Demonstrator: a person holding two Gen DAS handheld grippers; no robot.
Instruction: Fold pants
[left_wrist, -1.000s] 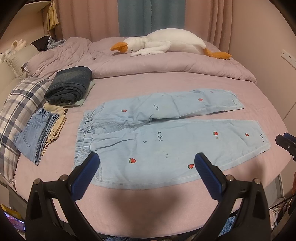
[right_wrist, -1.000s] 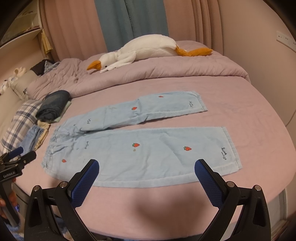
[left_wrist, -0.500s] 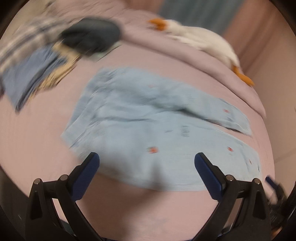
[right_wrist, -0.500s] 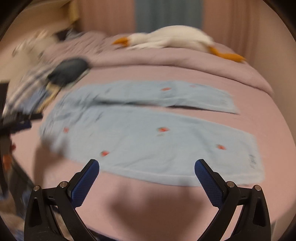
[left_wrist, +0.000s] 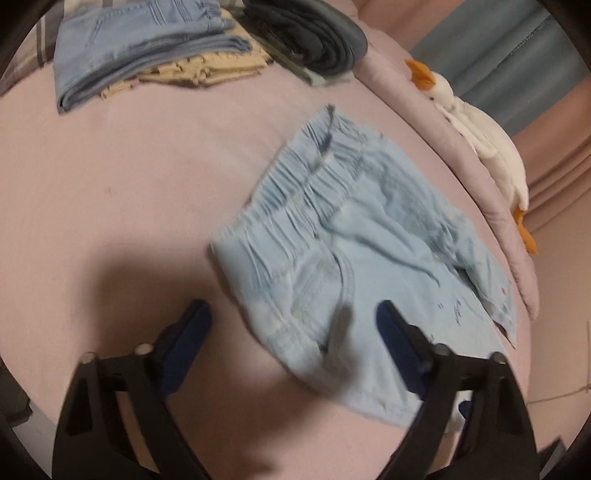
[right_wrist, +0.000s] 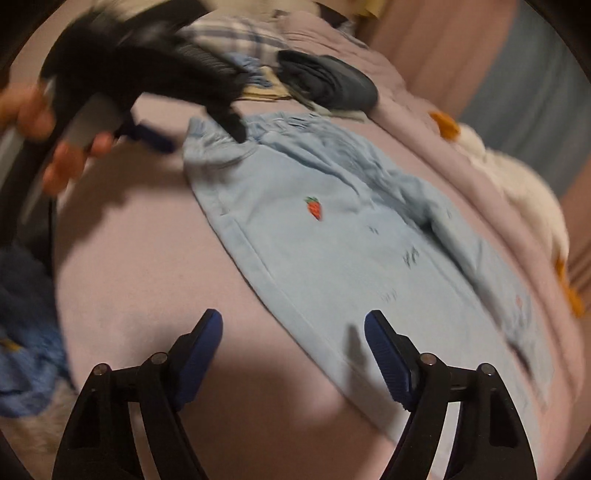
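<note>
The left gripper (left_wrist: 291, 325) hung with its blue pads spread wide, clamped on nothing, low over the waistband corner of the pants (left_wrist: 354, 258); one pad sat over bare sheet, the other over the denim. In the right wrist view that same gripper (right_wrist: 199, 136) showed as a blurred black shape, gripped by a hand (right_wrist: 48, 122), one tip at the waistband. The right gripper (right_wrist: 293, 345) also stood wide apart and empty, straddling the near long edge of the pants (right_wrist: 332, 251). The pants lay flat on the pink bed (left_wrist: 110, 192), waistband toward the stacks, legs running off toward the far side, one leg rumpled along the other; a strawberry patch (right_wrist: 314, 207) showed on the near leg. Past the waistband, near the bed's edge, lay folded jeans (left_wrist: 125, 40) on a tan garment (left_wrist: 199, 66), with a dark folded bundle (left_wrist: 314, 40) just beside. A goose toy (left_wrist: 484, 144) lay on the quilt ridge (left_wrist: 391, 85) along the far edge
</note>
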